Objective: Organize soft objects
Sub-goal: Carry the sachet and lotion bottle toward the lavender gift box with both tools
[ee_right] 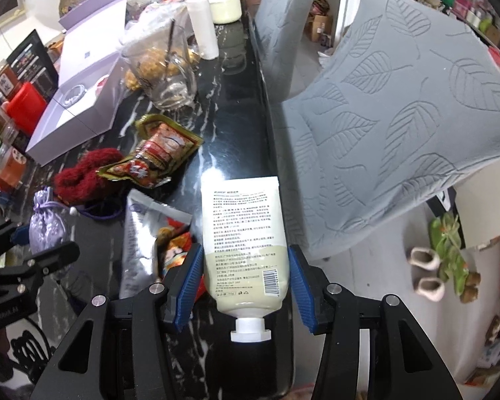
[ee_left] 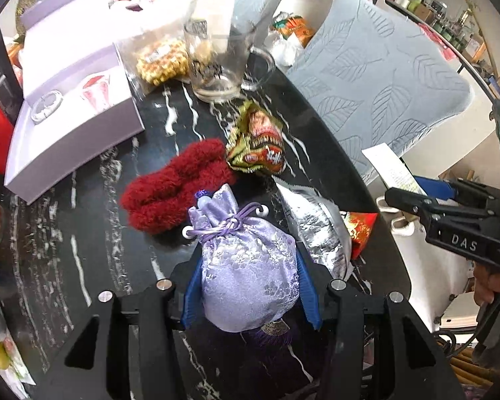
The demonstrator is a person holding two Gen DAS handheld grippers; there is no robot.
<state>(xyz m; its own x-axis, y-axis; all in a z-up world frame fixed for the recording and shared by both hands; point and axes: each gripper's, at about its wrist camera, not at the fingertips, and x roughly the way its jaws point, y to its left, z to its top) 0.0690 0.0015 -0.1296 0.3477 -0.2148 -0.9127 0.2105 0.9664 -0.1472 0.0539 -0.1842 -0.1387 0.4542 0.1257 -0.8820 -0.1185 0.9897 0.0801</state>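
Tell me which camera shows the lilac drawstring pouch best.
The left wrist view: the lilac drawstring pouch fills the centre between the left gripper jaws, knot and brocade pattern clear. The right wrist view shows it small at the left edge, partly hidden behind that gripper.

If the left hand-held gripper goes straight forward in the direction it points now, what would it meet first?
The left hand-held gripper already holds the lilac pouch between its fingers. Straight ahead, the red fuzzy item probably comes first, just beyond the pouch's tied neck, though depth is unclear.
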